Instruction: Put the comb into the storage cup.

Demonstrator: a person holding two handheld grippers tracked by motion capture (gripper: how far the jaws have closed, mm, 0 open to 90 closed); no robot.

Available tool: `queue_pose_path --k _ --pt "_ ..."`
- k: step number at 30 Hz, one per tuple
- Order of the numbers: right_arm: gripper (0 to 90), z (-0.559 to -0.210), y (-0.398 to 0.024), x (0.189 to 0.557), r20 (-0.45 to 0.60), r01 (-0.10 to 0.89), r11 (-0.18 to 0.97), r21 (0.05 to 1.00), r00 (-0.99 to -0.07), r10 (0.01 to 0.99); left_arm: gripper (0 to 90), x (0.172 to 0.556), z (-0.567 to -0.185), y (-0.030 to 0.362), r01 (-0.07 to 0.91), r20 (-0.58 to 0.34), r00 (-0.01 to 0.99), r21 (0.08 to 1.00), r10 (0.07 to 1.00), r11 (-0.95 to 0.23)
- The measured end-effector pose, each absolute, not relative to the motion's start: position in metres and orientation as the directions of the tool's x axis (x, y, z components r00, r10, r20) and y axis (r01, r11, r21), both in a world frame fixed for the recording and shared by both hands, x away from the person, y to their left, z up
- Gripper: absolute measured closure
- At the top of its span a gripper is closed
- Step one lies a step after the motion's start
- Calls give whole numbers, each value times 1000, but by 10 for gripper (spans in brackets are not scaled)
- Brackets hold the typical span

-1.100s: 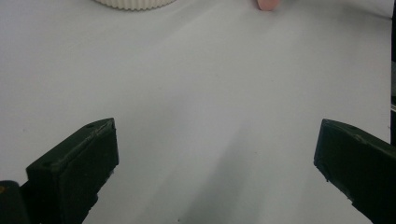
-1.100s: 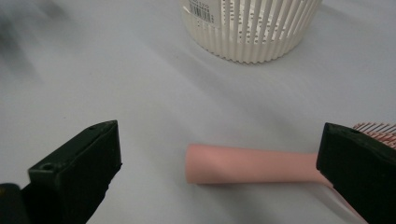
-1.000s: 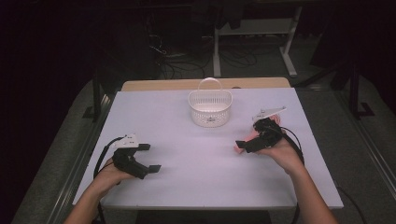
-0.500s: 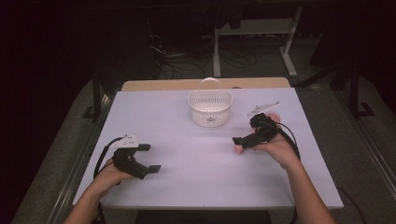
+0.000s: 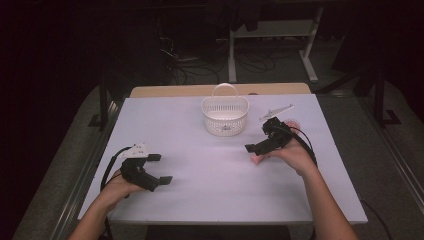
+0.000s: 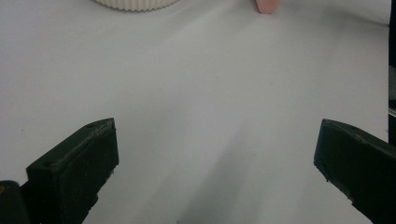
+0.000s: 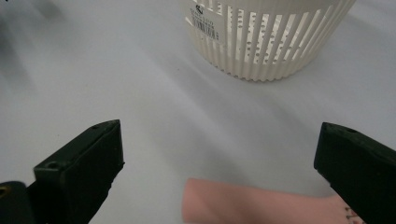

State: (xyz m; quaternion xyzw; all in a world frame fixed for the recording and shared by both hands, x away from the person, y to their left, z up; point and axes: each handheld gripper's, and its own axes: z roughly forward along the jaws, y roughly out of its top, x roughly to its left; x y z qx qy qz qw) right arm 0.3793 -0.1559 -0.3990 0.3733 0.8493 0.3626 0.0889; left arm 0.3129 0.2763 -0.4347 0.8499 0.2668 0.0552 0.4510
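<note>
The right gripper view shows a barcode label (image 7: 204, 22) on the slatted white basket (image 7: 271, 37) and a pink cylinder (image 7: 261, 205) lying on the desk (image 7: 116, 84) between the jaws. In the high view, the basket (image 5: 225, 116) stands mid-desk, unobstructed, near the right claw (image 5: 261, 140). Both the right claw and the left claw (image 5: 159, 169) are released wide, holding nothing.

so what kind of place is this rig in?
Probably a lab or data-collection workspace, not a home: a white table set in a dark room, loose cables on the floor behind it, and a metal equipment stand at the back.
</note>
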Motion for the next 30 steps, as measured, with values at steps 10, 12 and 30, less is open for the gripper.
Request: queue_pose_path --k 10,12,30 --pt "64 -396 -148 389 116 570 475 670 -713 692 0 312 -434 276 404 -144 849 798 509 -448" --pt "89 -395 -147 391 112 568 479 670 -714 691 0 312 -433 276 402 -144 850 800 507 -446" --pt "495 -397 -143 399 121 584 476 658 -705 699 0 311 -432 277 400 -138 847 801 512 -446"
